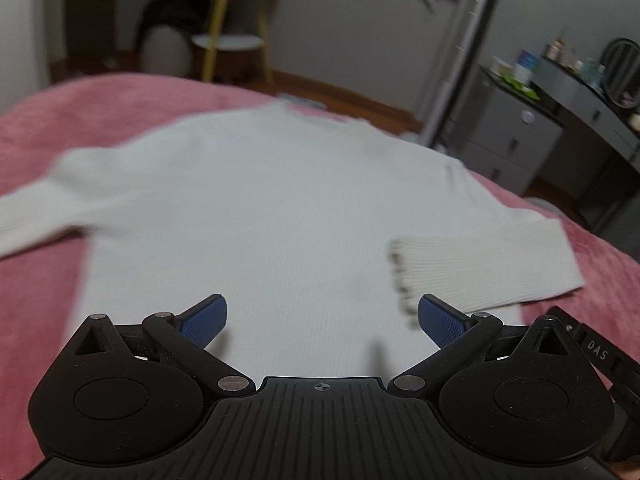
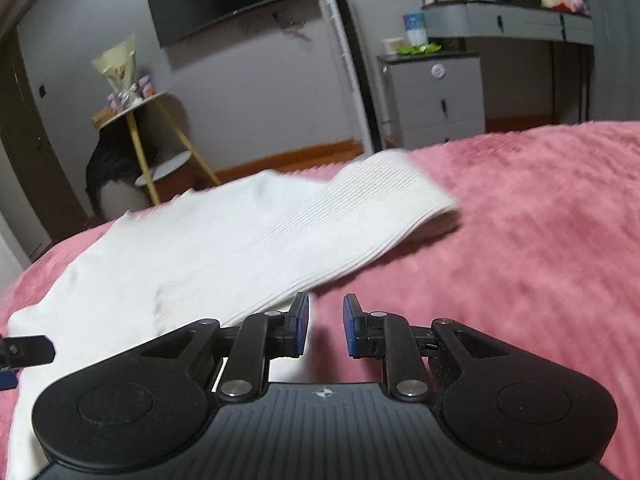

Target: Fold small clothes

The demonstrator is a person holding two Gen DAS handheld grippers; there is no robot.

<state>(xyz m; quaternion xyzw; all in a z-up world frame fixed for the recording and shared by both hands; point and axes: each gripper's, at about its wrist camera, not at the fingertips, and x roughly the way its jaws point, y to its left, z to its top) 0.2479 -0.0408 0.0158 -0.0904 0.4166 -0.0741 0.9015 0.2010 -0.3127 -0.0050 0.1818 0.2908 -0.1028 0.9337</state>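
Sweater flat, neckline pointing away

Dim, flat indoor light, no glare. Motion blur on white sweater & pink blanket — gripper bodies sharp. Fisheye bends edges; corners dark.

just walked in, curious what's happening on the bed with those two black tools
A person is folding a white ribbed sweater spread flat on a pink blanket. The left tool hangs over the sweater's hem with its jaws wide open, holding nothing. The right tool sits beside the right sleeve, jaws slightly apart and empty. That sleeve's cuff is already bent in over the body, while the other sleeve lies stretched out to the side.
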